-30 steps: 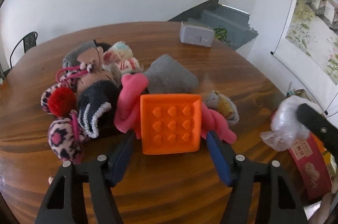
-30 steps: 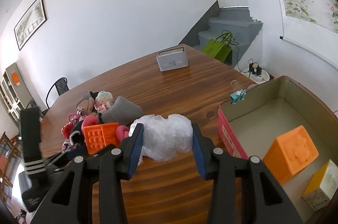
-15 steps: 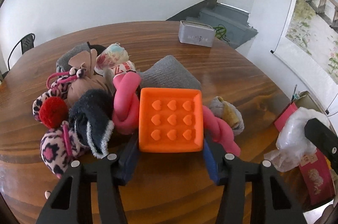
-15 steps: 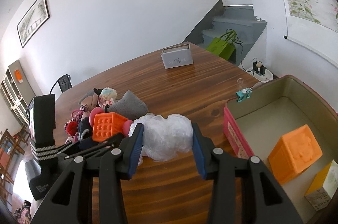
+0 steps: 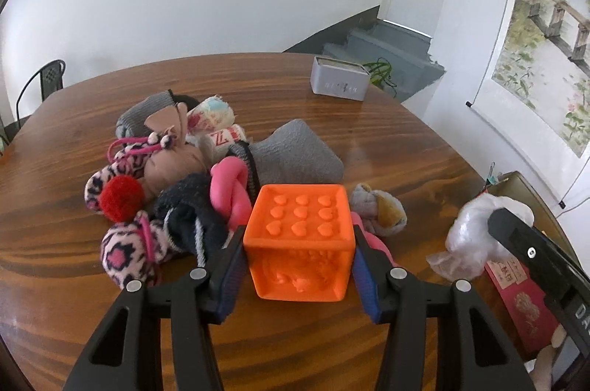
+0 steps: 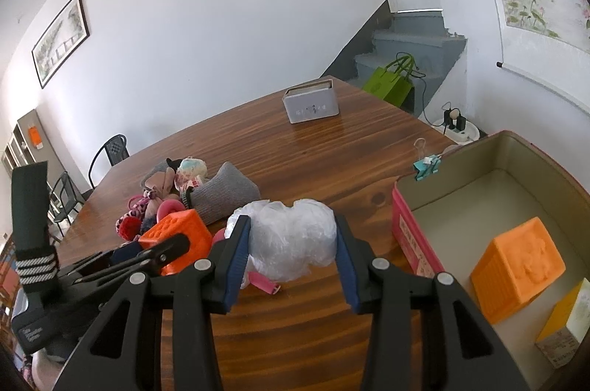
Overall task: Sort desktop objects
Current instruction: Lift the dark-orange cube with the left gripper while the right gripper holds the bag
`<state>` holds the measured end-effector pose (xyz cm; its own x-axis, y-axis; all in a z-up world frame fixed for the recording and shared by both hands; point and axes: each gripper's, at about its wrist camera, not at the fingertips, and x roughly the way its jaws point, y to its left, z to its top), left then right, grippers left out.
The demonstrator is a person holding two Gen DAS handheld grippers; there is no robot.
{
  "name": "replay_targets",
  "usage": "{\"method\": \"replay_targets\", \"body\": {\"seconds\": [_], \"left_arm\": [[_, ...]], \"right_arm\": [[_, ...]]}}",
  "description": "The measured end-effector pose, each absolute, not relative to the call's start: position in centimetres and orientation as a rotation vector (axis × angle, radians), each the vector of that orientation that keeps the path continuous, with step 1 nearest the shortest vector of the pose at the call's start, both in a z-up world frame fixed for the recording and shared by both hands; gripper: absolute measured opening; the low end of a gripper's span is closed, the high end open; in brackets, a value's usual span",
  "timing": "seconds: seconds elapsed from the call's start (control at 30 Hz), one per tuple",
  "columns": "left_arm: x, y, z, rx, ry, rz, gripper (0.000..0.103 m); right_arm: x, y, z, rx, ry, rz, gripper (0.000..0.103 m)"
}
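Note:
An orange rubber cube (image 5: pixel 300 243) with raised hearts on its top face sits between the blue pads of my left gripper (image 5: pixel 298 238), which is shut on its two sides. It hangs just above the wooden table (image 5: pixel 332 335), in front of the pile of soft toys. In the right wrist view the same cube (image 6: pixel 180 228) shows at the left with the left gripper (image 6: pixel 162 251) on it. My right gripper (image 6: pixel 293 245) is shut on a crumpled white plastic bag (image 6: pixel 295 225), held over the table left of the pink-sided box (image 6: pixel 402 206).
The pile holds a pink knotted toy (image 5: pixel 228 191), a grey sock (image 5: pixel 295 151), a red pompom (image 5: pixel 121 199) and pink spotted plush pieces. The box holds another orange cube (image 6: pixel 516 265) and a yellow carton (image 6: pixel 564 328); a teal clip (image 6: pixel 427 166) sits on its rim. A white-grey case (image 5: pixel 339 79) stands far back.
The left jaws closed onto the orange cube, then raised it a little clear of the pile, so its front face now shows. The right gripper and its bag stayed put.

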<state>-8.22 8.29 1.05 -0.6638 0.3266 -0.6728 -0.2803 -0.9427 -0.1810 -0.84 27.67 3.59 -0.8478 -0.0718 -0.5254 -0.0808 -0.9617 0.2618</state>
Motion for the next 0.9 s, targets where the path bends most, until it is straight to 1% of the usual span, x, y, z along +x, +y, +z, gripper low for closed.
{"method": "replay_targets", "body": {"seconds": [0.47, 0.57, 0.9], "left_arm": [[-7.3, 8.6, -0.4, -1.111, -0.081, 2.577, 0.054], [-7.6, 8.8, -1.1, -1.139, -0.102, 2.543, 0.058], [-8.1, 8.2, -2.8, -1.223, -0.127, 2.548, 0.058]], "right_arm": [[-1.0, 27.4, 3.3, -0.906, 0.433, 2.997, 0.047], [-1.1, 27.3, 3.3, -0.913, 0.43, 2.999, 0.047], [-1.0, 27.1, 3.3, -0.913, 0.421, 3.004, 0.047]]}}
